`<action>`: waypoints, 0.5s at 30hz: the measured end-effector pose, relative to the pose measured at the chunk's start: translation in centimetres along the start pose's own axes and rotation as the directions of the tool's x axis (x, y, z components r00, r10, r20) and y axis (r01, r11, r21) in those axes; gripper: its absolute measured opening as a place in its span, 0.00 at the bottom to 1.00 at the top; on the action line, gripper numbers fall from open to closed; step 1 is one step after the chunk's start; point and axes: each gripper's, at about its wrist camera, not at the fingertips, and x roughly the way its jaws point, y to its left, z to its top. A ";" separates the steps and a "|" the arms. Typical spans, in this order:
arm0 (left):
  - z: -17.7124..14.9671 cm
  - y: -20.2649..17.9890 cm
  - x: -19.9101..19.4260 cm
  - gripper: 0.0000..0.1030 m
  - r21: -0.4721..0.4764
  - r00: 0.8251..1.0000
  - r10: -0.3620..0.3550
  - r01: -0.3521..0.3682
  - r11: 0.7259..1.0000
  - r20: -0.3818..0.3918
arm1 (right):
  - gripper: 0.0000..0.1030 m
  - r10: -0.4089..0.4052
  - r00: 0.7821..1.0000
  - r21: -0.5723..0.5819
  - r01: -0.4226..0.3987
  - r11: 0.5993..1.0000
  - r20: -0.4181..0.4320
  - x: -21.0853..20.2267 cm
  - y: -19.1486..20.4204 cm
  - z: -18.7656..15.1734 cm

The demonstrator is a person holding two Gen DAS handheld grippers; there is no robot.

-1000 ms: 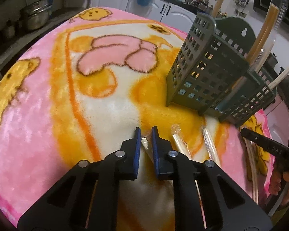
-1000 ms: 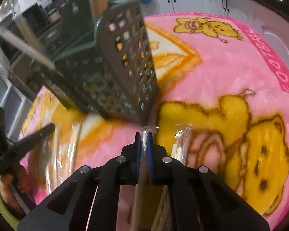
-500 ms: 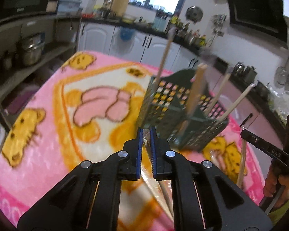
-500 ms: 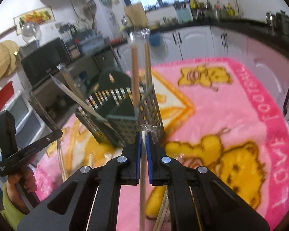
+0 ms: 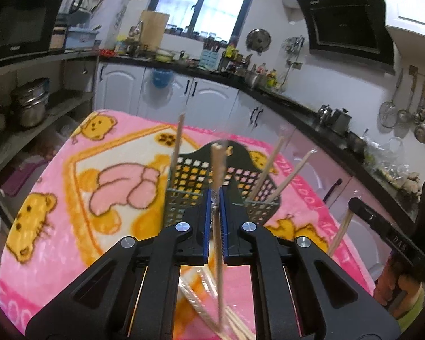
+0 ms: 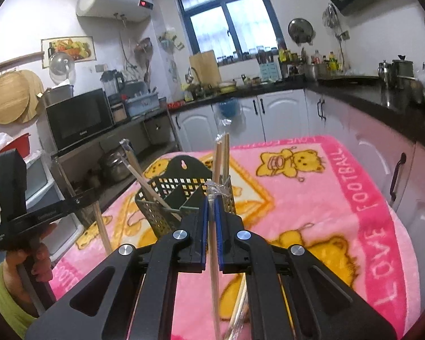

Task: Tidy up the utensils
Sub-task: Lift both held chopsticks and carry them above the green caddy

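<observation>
Left gripper [image 5: 216, 195] and right gripper [image 6: 211, 202] each clench wrapped chopsticks [image 6: 214, 255]; our holder [image 6: 167, 195] has several, more lie on the bench [image 5: 56, 226].

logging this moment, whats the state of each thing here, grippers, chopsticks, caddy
left gripper: shut on a wrapped chopstick pair, lifted off the blanket
right gripper: shut on a wrapped chopstick pair, lifted
caddy: upright on the blanket, several chopsticks leaning in it
loose wrapped chopsticks: lying on the blanket
</observation>
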 end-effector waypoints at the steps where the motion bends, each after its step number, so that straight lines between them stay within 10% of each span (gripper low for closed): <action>1: 0.1 -0.2 -0.2 0.03 0.004 1.000 -0.004 0.004 1.000 0.005 | 0.05 0.003 1.000 0.001 -0.003 1.000 0.009 -0.4 0.0 0.0; 15: 1.4 -3.5 -1.4 0.03 0.044 0.996 -0.076 0.074 0.996 0.040 | 0.05 -0.009 0.997 0.003 0.009 1.000 0.077 -3.7 0.0 0.2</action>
